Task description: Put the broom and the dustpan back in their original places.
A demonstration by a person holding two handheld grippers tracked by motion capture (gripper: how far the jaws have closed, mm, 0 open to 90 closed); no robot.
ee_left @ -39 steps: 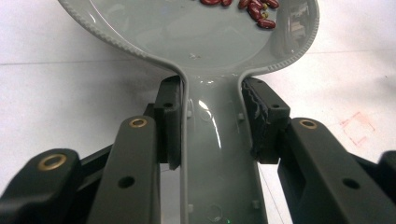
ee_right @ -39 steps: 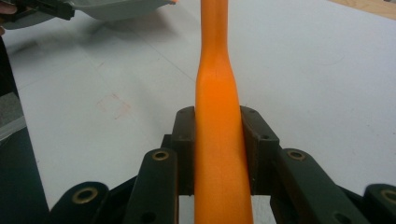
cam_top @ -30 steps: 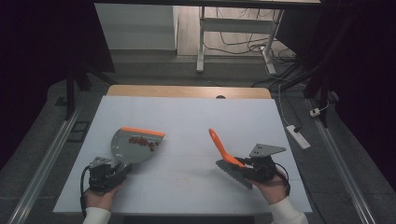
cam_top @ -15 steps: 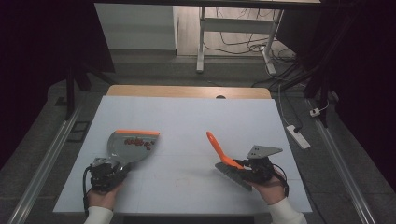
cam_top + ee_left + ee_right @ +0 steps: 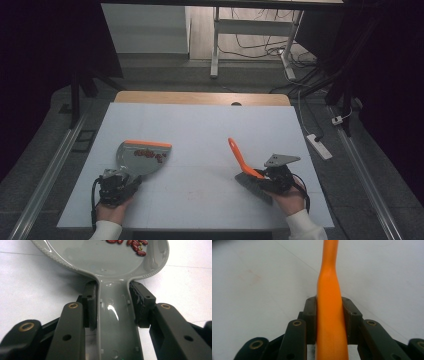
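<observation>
A grey dustpan (image 5: 142, 159) with an orange front lip lies on the white table at the left, with several red beans (image 5: 149, 154) in it. In the left gripper view its handle (image 5: 116, 322) runs between the pads, and beans (image 5: 133, 245) show at the top. My left gripper (image 5: 124, 179) (image 5: 113, 286) grips that handle; its jaws have just been opening a little, and the pads still touch both sides. At the right, my right gripper (image 5: 262, 177) (image 5: 329, 300) holds the orange brush handle (image 5: 239, 156) (image 5: 329, 315), which slants up and to the left. Its jaws have eased too, with the pads against the handle.
The white table (image 5: 200, 125) has a wooden strip along its far edge. A white power strip (image 5: 318, 146) lies on the floor to the right. Metal rails run along both sides, and a desk frame (image 5: 216, 45) with cables stands behind.
The dustpan has shifted slightly left and settled lower on the table. The brush and both hands have hardly moved.
</observation>
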